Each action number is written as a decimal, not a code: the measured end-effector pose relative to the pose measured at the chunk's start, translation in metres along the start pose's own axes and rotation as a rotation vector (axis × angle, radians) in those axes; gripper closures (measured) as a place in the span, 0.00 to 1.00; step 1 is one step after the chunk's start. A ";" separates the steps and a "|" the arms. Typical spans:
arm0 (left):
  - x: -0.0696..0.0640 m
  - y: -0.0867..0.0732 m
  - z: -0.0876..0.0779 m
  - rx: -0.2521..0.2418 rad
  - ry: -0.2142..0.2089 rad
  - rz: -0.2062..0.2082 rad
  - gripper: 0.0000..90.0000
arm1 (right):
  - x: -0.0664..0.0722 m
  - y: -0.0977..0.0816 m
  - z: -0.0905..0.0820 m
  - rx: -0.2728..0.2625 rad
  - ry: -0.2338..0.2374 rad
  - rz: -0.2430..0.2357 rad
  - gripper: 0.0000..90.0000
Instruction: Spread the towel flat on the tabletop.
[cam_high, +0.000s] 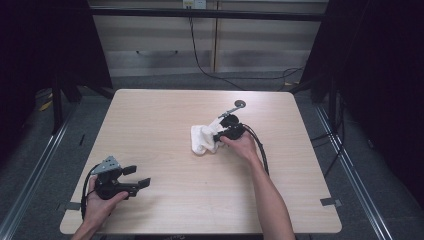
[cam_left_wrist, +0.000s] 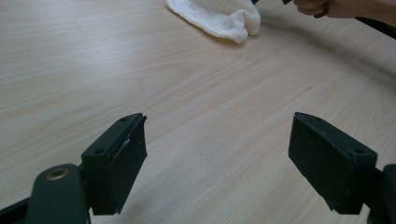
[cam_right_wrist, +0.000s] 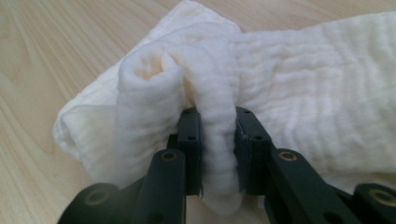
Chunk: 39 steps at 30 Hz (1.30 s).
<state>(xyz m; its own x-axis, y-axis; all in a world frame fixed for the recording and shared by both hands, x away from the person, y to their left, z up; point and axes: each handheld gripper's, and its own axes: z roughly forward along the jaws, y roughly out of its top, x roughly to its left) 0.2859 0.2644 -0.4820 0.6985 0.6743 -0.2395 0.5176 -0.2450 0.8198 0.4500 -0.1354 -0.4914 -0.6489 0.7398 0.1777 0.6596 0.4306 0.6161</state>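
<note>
Mid-table — right tongs (cam_right_wrist: 218, 149) pinch white cloth (cam_high: 204, 139) | left tongs (cam_left_wrist: 217, 158) released — near front edge

- White cloth (cam_high: 203, 139): crumpled, bunched, lying on the table just right of frame centre in the high view.
- One raised fold is pinched upright.

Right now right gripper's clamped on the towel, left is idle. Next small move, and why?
Probably lift the right gripper slightly: its jaws are shut on a pinched fold of the white towel, which lies bunched on the table. The left gripper sits open over bare wood, well short of the cloth, so it can't help yet.
</note>
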 end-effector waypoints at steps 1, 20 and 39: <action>0.000 0.000 0.000 0.002 0.004 0.000 0.21 | 0.001 -0.001 -0.001 0.000 0.007 0.005 0.85; -0.001 0.000 0.003 0.015 0.040 0.009 0.26 | 0.041 -0.038 -0.016 -0.038 0.079 -0.089 0.85; -0.002 0.000 0.009 0.062 -0.024 0.012 0.31 | 0.093 -0.081 -0.033 -0.097 0.111 -0.133 0.86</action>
<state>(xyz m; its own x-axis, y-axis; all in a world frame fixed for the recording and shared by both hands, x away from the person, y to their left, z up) 0.2887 0.2569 -0.4862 0.7165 0.6541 -0.2426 0.5380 -0.2965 0.7891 0.3235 -0.1187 -0.4992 -0.7691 0.6159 0.1704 0.5294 0.4647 0.7098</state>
